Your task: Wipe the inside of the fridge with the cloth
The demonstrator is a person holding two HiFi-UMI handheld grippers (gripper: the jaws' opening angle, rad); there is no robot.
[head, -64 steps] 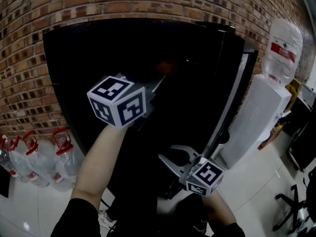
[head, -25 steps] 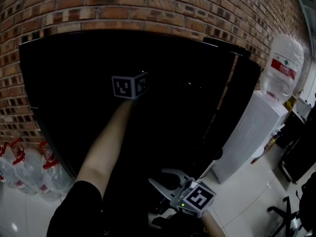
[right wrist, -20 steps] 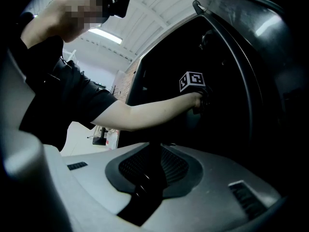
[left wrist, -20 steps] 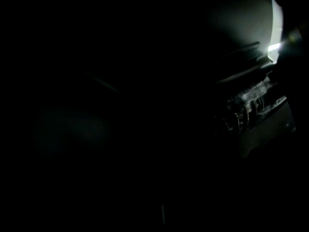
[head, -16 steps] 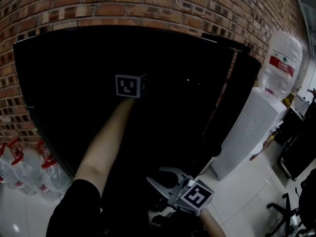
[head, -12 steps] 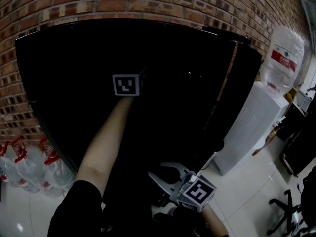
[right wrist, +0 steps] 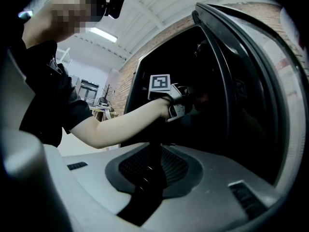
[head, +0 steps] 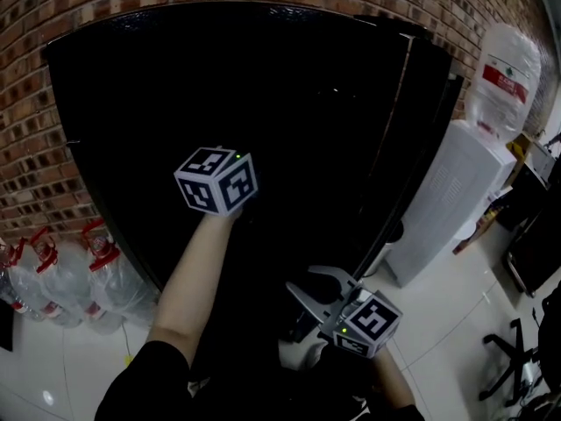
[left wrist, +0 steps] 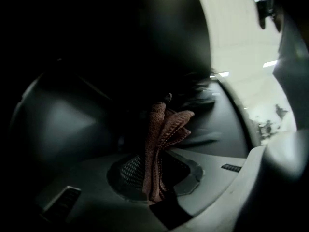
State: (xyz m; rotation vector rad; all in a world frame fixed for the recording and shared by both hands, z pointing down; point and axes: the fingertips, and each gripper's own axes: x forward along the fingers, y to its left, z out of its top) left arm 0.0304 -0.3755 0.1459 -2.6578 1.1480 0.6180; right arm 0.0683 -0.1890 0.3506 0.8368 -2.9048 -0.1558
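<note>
The black fridge (head: 289,95) stands open against the brick wall, and its inside is too dark to make out. My left gripper (left wrist: 154,180) is shut on a folded reddish-brown cloth (left wrist: 163,129) that sticks up from between the jaws. In the head view only its marker cube (head: 216,180) and the bare forearm show in front of the dark opening. The right gripper view shows the left gripper (right wrist: 190,99) at the mouth of the fridge. My right gripper (head: 317,281) hangs low beside the door edge, apart from the fridge; its jaws (right wrist: 152,170) look closed with nothing in them.
The fridge door (head: 419,139) stands open at the right. Beyond it is a white water dispenser (head: 443,204) with a big bottle (head: 501,77) on top. Several water jugs (head: 83,270) stand on the floor at lower left. A chair base (head: 517,367) is at lower right.
My left gripper has drawn back out of the deep fridge interior, lower and nearer to me, with the cloth still in it. The right gripper has barely shifted.
</note>
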